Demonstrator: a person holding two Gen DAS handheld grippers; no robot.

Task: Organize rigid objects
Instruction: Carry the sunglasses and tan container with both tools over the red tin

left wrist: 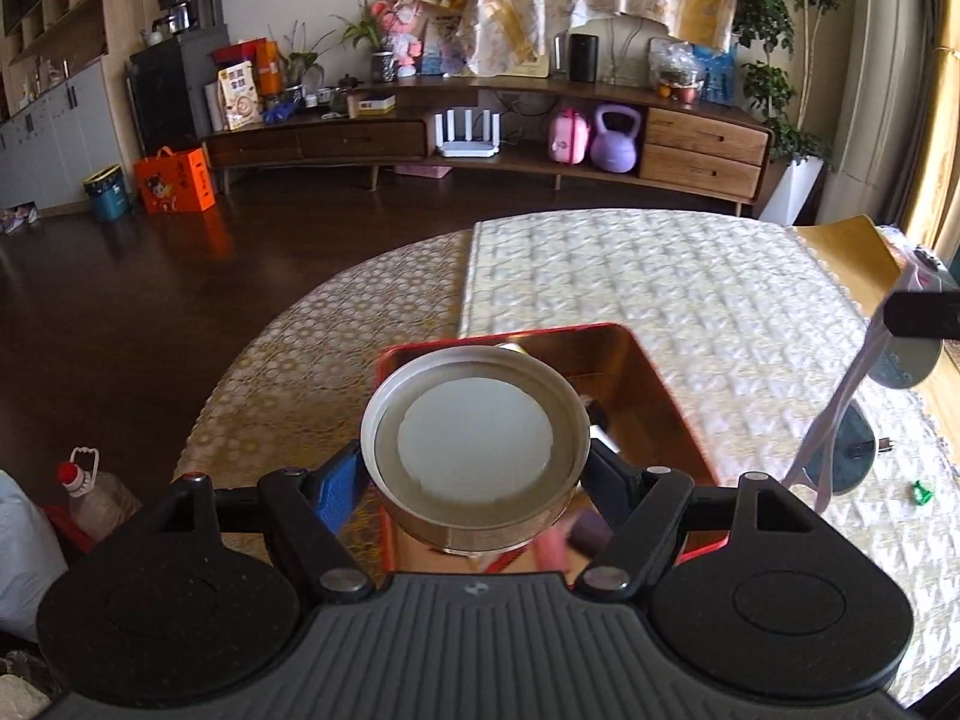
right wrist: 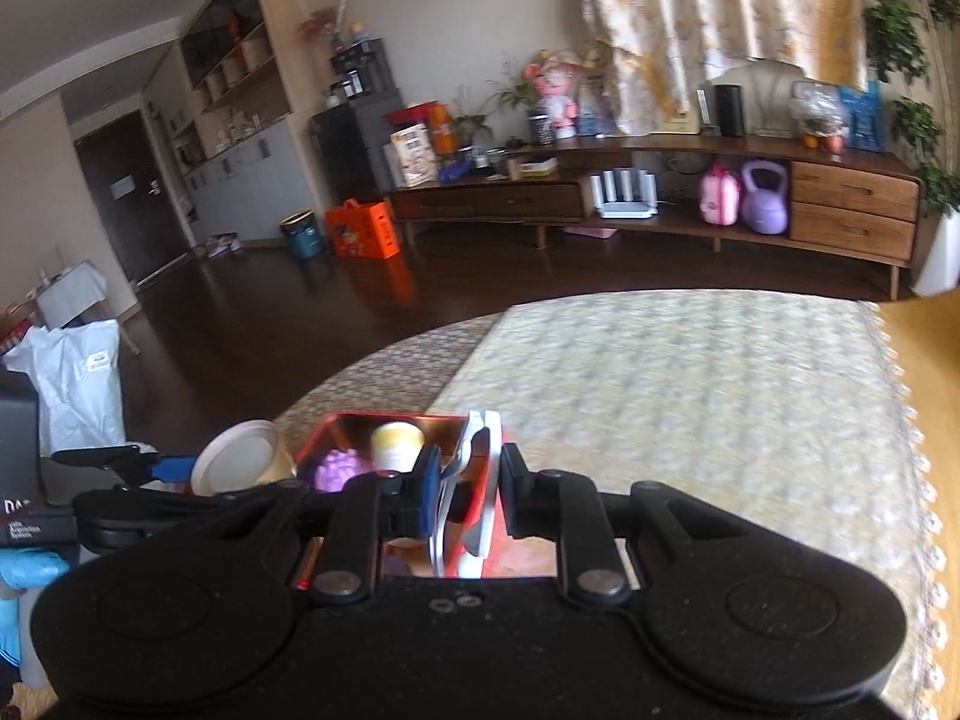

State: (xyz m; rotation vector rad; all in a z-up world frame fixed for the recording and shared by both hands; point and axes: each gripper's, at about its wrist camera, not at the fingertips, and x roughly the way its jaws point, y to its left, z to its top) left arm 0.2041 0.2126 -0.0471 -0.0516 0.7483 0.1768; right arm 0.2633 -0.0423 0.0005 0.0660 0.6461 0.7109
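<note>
Two handheld grippers hover over a round table covered with a quilted cloth, a living room behind them. The left gripper is clamped on a round metal tin with a white disc on its top — its blue-padded fingers press the tin's sides, and its base is hidden by the gripper body. Under the tin sits a red box with a shiny copper-coloured inside; most of its contents are blocked from this view. The right gripper is nearly closed on a thin white and red object, standing on edge between the pads; what it is cannot be made out. From the right camera, the box holds a purple bumpy ball and a pale yellow jar, both partly cut off by the fingers. The tin appears at the left, just beside the box. The cloth is blurred.
</note>
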